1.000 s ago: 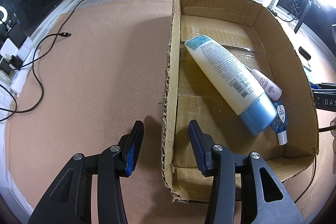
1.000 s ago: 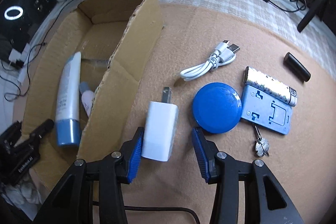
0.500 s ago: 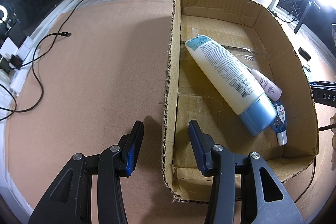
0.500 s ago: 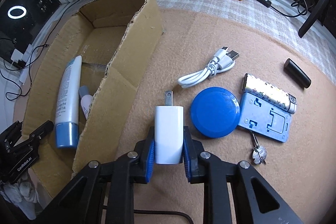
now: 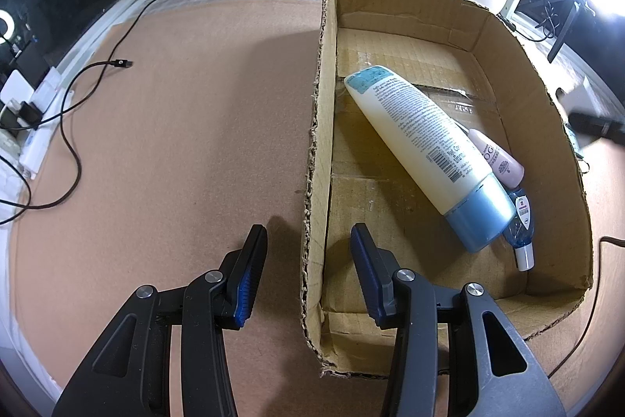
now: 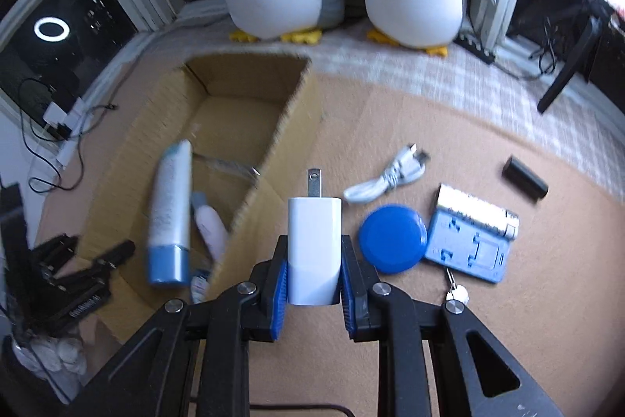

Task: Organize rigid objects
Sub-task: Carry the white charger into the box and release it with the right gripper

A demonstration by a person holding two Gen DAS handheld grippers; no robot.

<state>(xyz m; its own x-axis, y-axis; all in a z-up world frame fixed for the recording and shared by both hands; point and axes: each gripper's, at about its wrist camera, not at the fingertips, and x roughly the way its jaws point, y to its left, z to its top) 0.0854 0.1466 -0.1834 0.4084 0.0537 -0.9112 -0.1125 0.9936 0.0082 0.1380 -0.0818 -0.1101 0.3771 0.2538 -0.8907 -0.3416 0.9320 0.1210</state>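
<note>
Your left gripper (image 5: 308, 229) has not shifted over the last second. Its fingers are spread and straddle the left wall of the cardboard box (image 5: 539, 85), 1 finger outside over the mat and 1 inside. A gap shows on each side of the wall, so it steadies nothing and holds nothing.

Inside the box nothing has moved: the lotion tube (image 5: 422, 139) lies diagonally, with the small pink tube (image 5: 496, 159) and the little blue bottle (image 5: 521, 225) tucked against its far side. That makes 3 items stowed, with bare floor at the far end and the near end.

The change is on your right. The right gripper (image 6: 314, 241) has just been closing. 1 second ago its fingers stood apart around the white charger (image 6: 314, 221) as it lay on the mat (image 6: 566, 260). Now both blue pads pinch its sides, prongs pointing away from you. The view has also widened and blurred, and the charger looks clear of the mat, so I judge the lift is under way. The grip looks square and centred.

The charger is therefore in hand just right of the box's right wall, and carrying it leftward over that wall seems the natural next step.

Further right, still on the mat, wait the white cable (image 6: 386, 178), blue disc (image 6: 392, 239), blue stand (image 6: 466, 253), silver case (image 6: 476, 213), keys (image 6: 455, 290) and black stick (image 6: 525, 178).
</note>
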